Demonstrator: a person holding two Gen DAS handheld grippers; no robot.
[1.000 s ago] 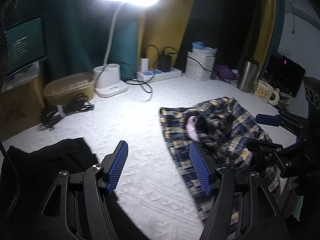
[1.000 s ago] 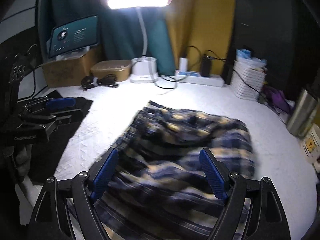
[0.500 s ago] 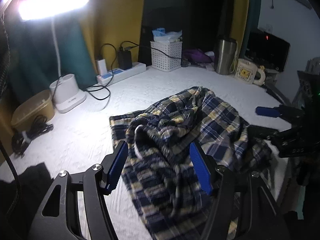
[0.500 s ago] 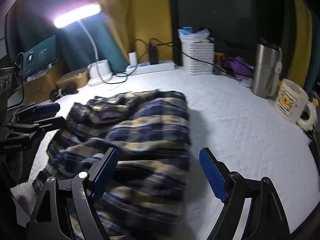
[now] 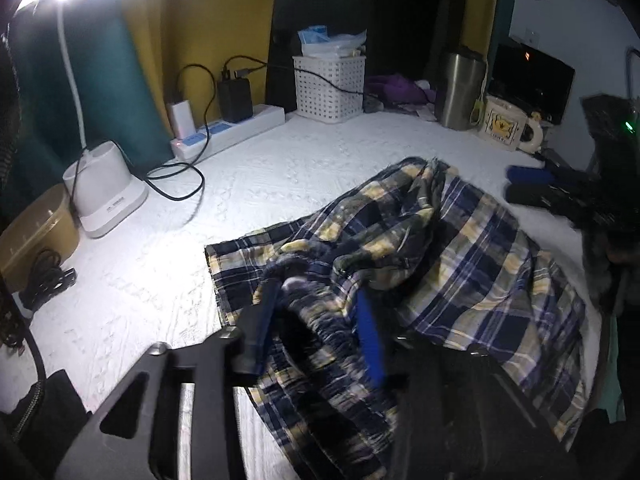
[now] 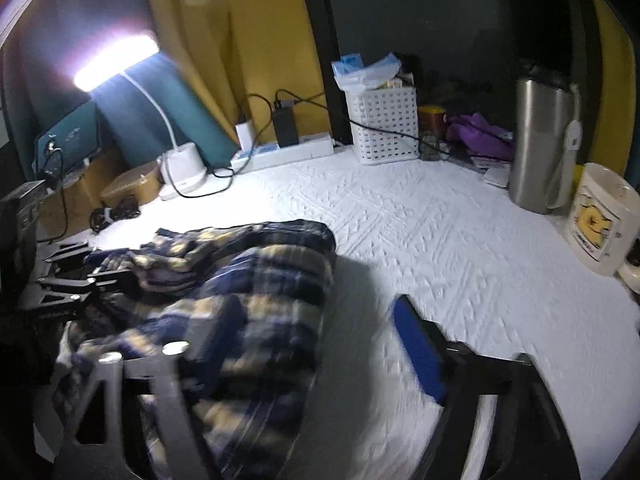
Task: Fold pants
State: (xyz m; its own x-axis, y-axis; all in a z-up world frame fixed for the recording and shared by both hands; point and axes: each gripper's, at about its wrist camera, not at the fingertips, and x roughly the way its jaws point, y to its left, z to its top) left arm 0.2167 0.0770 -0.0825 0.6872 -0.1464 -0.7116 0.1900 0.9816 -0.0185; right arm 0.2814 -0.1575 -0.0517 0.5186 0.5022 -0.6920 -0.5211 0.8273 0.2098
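The plaid pants (image 5: 460,272) lie crumpled on the white bed cover (image 5: 280,168); they also show in the right wrist view (image 6: 256,276). My left gripper (image 5: 320,320) is open, its blue fingers (image 5: 370,340) straddling a bunched ridge of the fabric near the pants' left edge. My right gripper (image 6: 316,344) is open, low over the pants' right edge, its left finger over the cloth and its right finger (image 6: 418,354) over bare cover. The right gripper shows in the left wrist view (image 5: 536,184); the left gripper shows in the right wrist view (image 6: 76,276).
A lamp base (image 5: 104,196), power strip (image 5: 232,128) with cables, white basket (image 5: 330,88), steel tumbler (image 5: 460,92) and mug (image 5: 508,128) line the back. A tan box (image 5: 36,232) and a coiled cable (image 5: 44,280) sit at left. Dark cloth (image 5: 40,404) lies at the near left.
My left gripper has dropped onto the pants and its fingers have narrowed around a fold. My right gripper has lowered and swung to the pants' right edge.
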